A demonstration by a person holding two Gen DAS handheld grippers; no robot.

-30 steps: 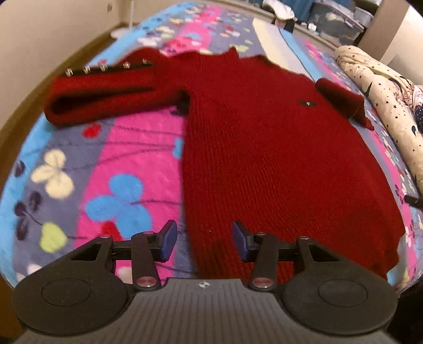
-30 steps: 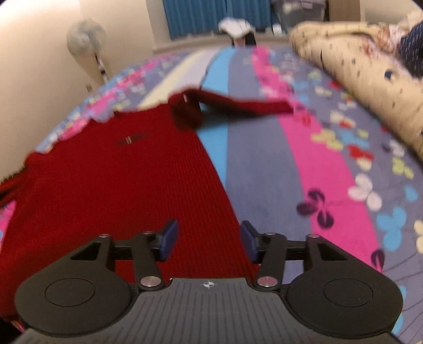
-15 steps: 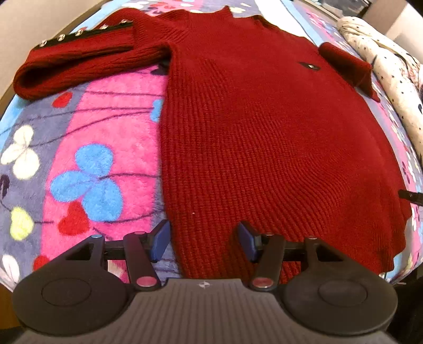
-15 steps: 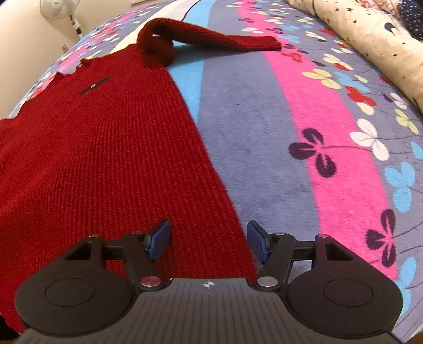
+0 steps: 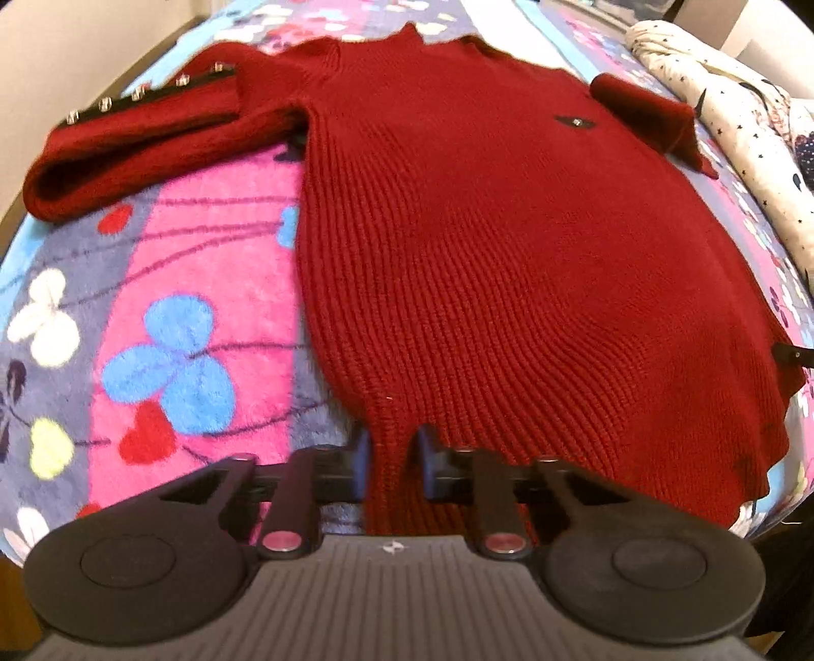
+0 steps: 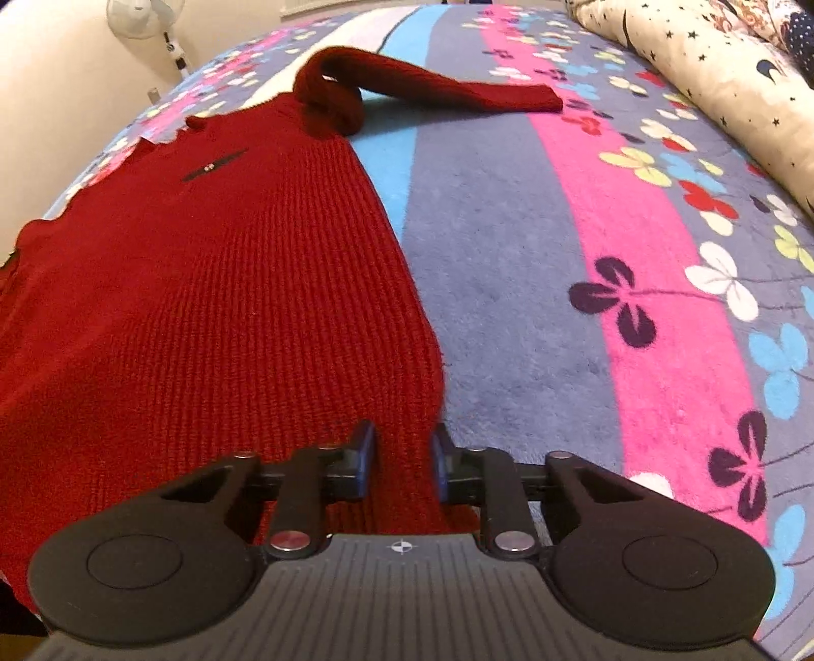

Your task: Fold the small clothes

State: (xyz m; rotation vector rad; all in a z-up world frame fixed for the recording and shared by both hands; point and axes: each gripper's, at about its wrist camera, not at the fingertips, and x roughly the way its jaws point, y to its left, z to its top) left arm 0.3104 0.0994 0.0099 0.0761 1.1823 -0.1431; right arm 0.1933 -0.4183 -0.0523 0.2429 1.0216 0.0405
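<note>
Both sets of jaws have just closed and now pinch the hem: left gripper (image 5: 389, 465) at one bottom corner, right gripper (image 6: 402, 457) at the other. The sweater (image 5: 509, 244) lies flat on the blanket (image 6: 534, 254), sleeves out. Gripping both corners lets the hem lift evenly toward the collar.

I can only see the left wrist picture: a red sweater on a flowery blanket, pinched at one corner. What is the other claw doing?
Observer: The right gripper has just closed its jaws on the sweater, pinching its other bottom corner.
Operator: And the sleeve on that side? I see just a stub.
Observer: That sleeve lies stretched out across the blanket, twisted where it meets the shoulder.
Operator: Anything else there?
Observer: A white fan stands by the wall.
</note>
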